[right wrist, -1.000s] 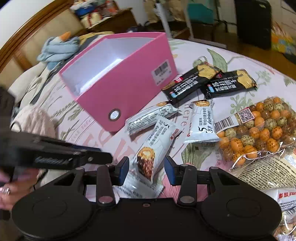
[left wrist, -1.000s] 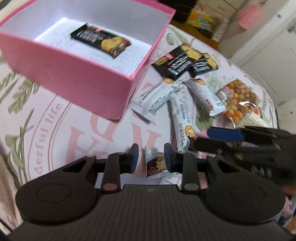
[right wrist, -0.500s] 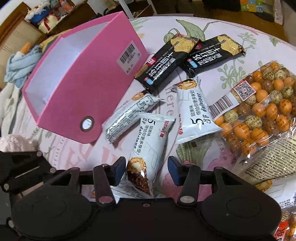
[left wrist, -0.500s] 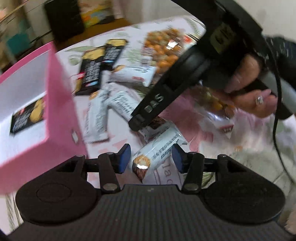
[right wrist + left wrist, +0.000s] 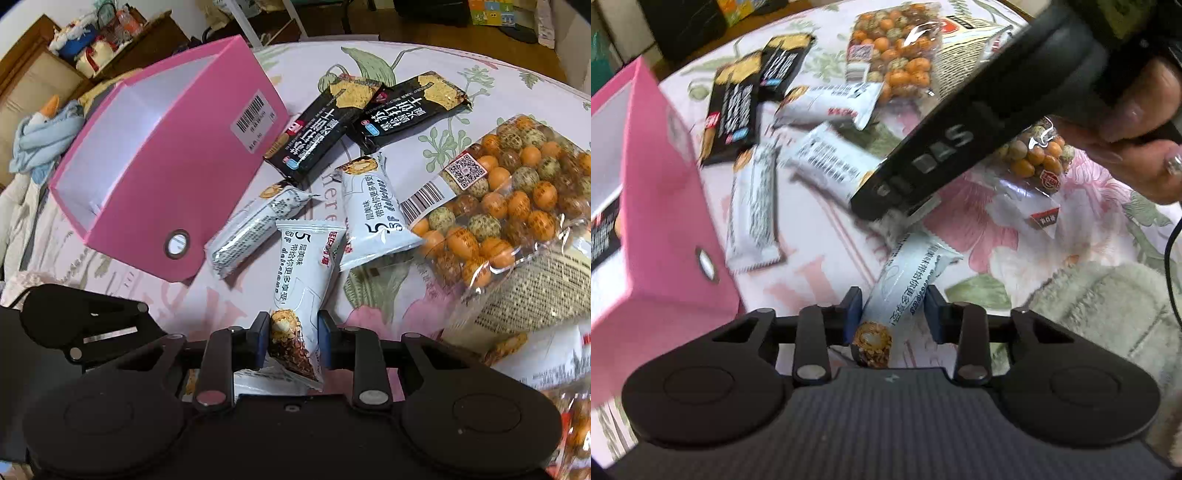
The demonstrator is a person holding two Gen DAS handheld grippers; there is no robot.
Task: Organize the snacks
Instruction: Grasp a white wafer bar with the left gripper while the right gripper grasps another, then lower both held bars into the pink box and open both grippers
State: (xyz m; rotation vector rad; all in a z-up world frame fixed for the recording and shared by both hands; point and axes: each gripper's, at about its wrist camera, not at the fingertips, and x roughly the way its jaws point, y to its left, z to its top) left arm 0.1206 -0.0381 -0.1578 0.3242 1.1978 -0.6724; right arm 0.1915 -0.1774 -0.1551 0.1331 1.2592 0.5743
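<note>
My left gripper (image 5: pixel 892 314) is closing, its pads against the sides of a white snack bar (image 5: pixel 905 280) that lies on the flowered cloth. My right gripper (image 5: pixel 293 332) is closing too, pinching the printed end of another white snack bar (image 5: pixel 303 266). The open pink box (image 5: pixel 665 221) (image 5: pixel 166 177) stands to the left, with one black cracker packet (image 5: pixel 602 236) inside. Two more white bars (image 5: pixel 255 225) and two black packets (image 5: pixel 314 136) lie between the box and a bag of coated peanuts (image 5: pixel 509 206). In the left wrist view, a hand (image 5: pixel 1137 122) holds the right gripper's body (image 5: pixel 942 147).
A pale fluffy cloth (image 5: pixel 1108 302) lies at the right of the left wrist view. Further snack bags (image 5: pixel 546 354) sit at the right edge. A blue soft toy (image 5: pixel 40 129) and wooden furniture (image 5: pixel 147 40) lie beyond the box. The left gripper's body (image 5: pixel 81 325) is close beside my right one.
The left wrist has rolled, so the box now stands at its left. Both grippers' jaws have narrowed onto their white bars since half a second ago.
</note>
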